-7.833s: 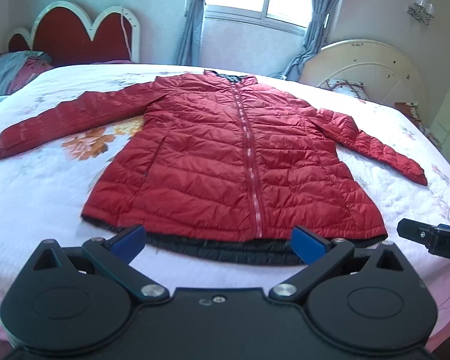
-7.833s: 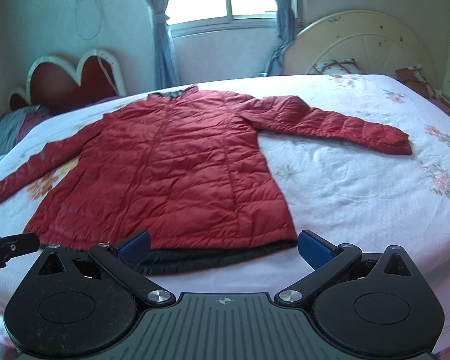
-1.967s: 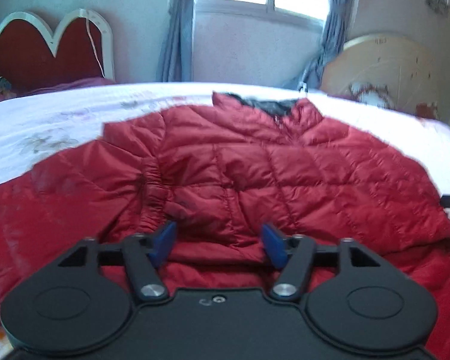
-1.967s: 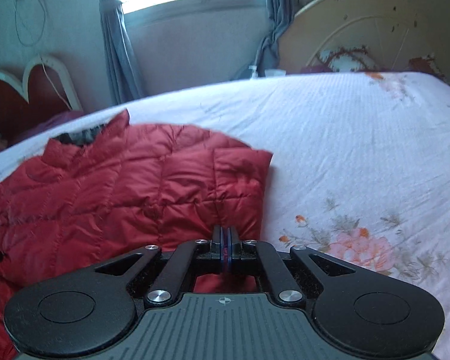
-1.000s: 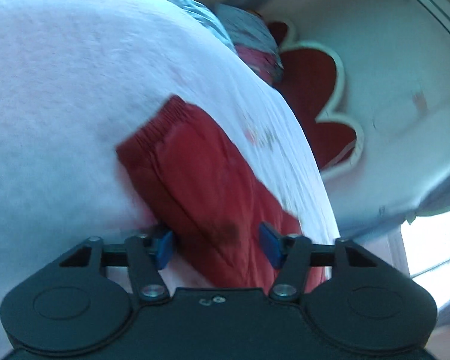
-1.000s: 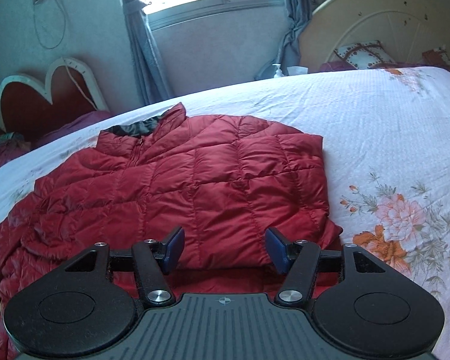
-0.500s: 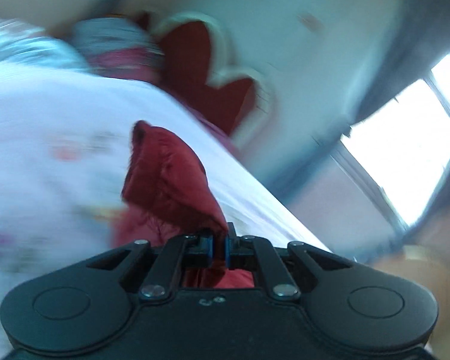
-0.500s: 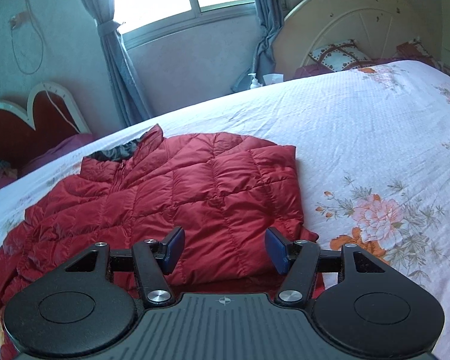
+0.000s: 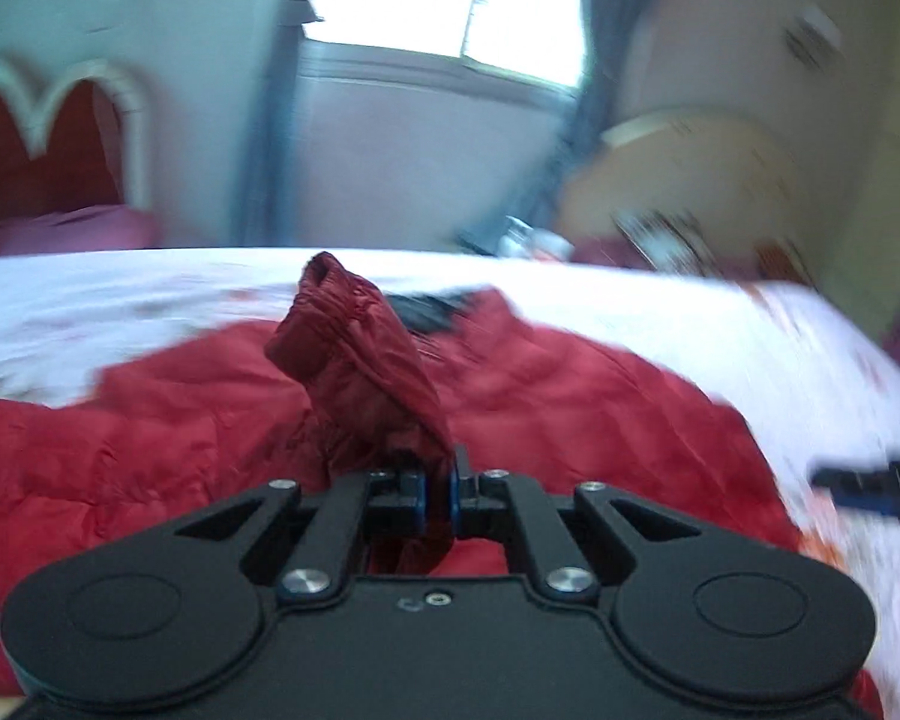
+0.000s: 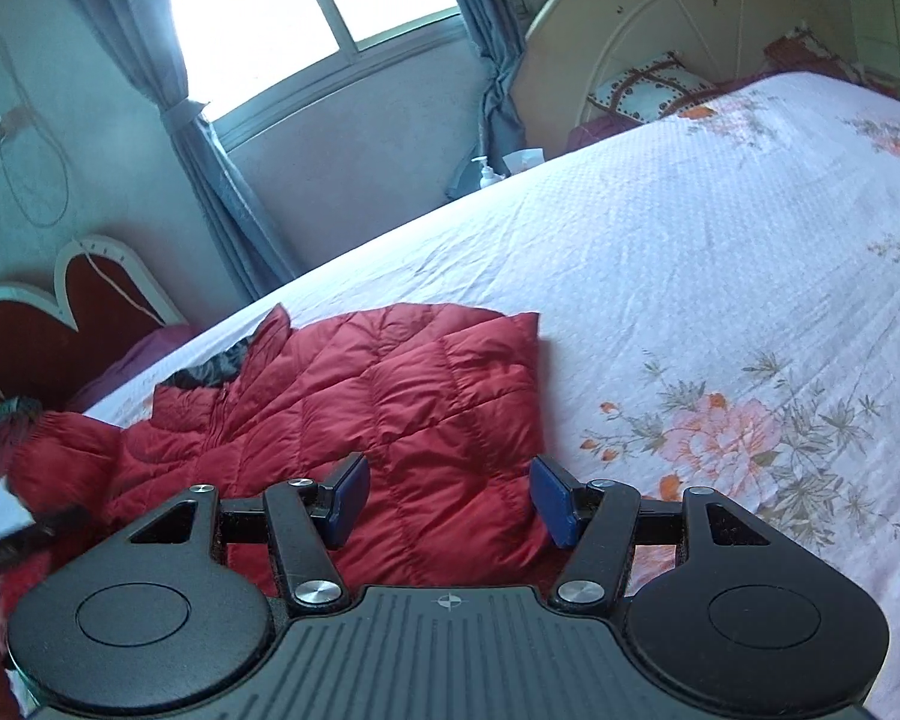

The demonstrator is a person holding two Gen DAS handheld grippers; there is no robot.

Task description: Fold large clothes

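Observation:
A red quilted down jacket [image 10: 402, 396] lies on the floral bedsheet with its right side folded in over the body. In the left wrist view my left gripper [image 9: 437, 495] is shut on the left sleeve [image 9: 360, 360], which stands up above the jacket body [image 9: 570, 396]; the cuff points up. My right gripper [image 10: 450, 501] is open and empty, just above the jacket's folded right edge. The left gripper's tip shows blurred at the left edge of the right wrist view [image 10: 12, 543].
The bed [image 10: 720, 276] spreads wide to the right of the jacket. A red heart-shaped headboard [image 10: 60, 312] stands at the left, a cream round headboard [image 10: 660, 18] at the right, and a curtained window [image 10: 306, 6] behind. The right gripper's tip shows in the left wrist view [image 9: 870, 483].
My left gripper closed on the left sleeve and has swung it up and over toward the jacket body. My right gripper stays open and has tilted slightly above the folded side.

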